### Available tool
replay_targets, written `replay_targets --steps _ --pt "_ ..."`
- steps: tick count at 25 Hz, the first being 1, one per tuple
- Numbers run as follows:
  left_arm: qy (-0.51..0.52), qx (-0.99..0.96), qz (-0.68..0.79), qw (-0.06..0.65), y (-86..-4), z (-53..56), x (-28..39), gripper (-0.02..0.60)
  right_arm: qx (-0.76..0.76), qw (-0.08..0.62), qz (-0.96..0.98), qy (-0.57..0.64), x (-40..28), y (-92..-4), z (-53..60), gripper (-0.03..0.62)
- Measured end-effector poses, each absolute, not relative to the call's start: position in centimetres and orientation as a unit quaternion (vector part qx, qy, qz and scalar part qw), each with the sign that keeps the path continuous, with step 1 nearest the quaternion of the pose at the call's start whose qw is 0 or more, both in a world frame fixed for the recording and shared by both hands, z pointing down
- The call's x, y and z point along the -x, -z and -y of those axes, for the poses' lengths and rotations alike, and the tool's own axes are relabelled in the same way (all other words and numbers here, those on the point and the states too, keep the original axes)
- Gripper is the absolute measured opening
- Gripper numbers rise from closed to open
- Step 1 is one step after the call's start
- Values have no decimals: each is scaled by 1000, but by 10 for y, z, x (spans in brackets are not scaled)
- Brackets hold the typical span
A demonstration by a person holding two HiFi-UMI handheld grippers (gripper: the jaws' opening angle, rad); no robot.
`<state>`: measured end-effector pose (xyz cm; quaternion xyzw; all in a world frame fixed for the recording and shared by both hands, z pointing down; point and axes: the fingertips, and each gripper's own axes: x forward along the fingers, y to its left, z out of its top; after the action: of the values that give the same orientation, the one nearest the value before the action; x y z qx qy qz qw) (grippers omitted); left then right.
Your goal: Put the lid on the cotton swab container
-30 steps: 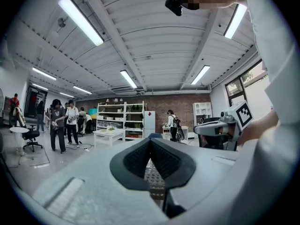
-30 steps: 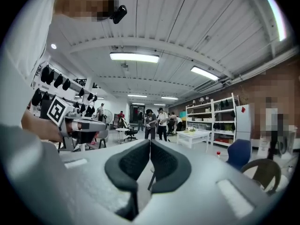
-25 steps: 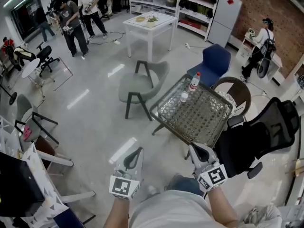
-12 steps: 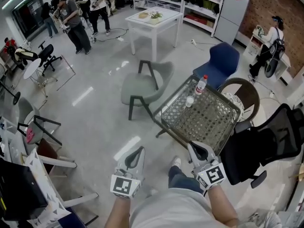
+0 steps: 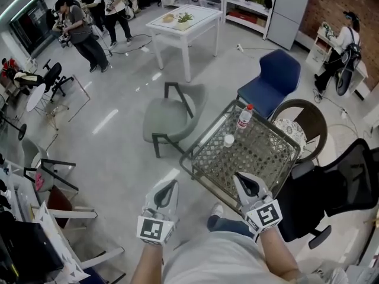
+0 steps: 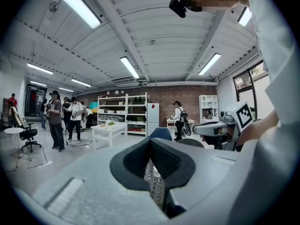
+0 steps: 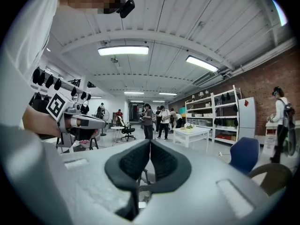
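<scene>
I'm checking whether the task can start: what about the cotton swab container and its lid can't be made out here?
Head view: the small white item on the mesh table is too small to tell whether it is the container, or lidded.
Left gripper view: the shut left gripper's body hides all but a sliver of the table.
Right gripper view: the shut right gripper blocks the lower view; no table shows.
</scene>
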<state>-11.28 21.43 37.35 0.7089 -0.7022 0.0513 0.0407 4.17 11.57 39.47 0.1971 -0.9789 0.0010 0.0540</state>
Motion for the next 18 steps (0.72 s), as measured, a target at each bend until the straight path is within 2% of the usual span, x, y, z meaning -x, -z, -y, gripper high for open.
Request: replay_targets --steps 8,18 --pt "-67 -720 689 45 -383 -118 88 8 -223 50 974 -10 -71 -404 -26 6" --pt "-86 -757 644 63 -405 -42 82 6 -279 78 957 -31 -85 -435 31 6"
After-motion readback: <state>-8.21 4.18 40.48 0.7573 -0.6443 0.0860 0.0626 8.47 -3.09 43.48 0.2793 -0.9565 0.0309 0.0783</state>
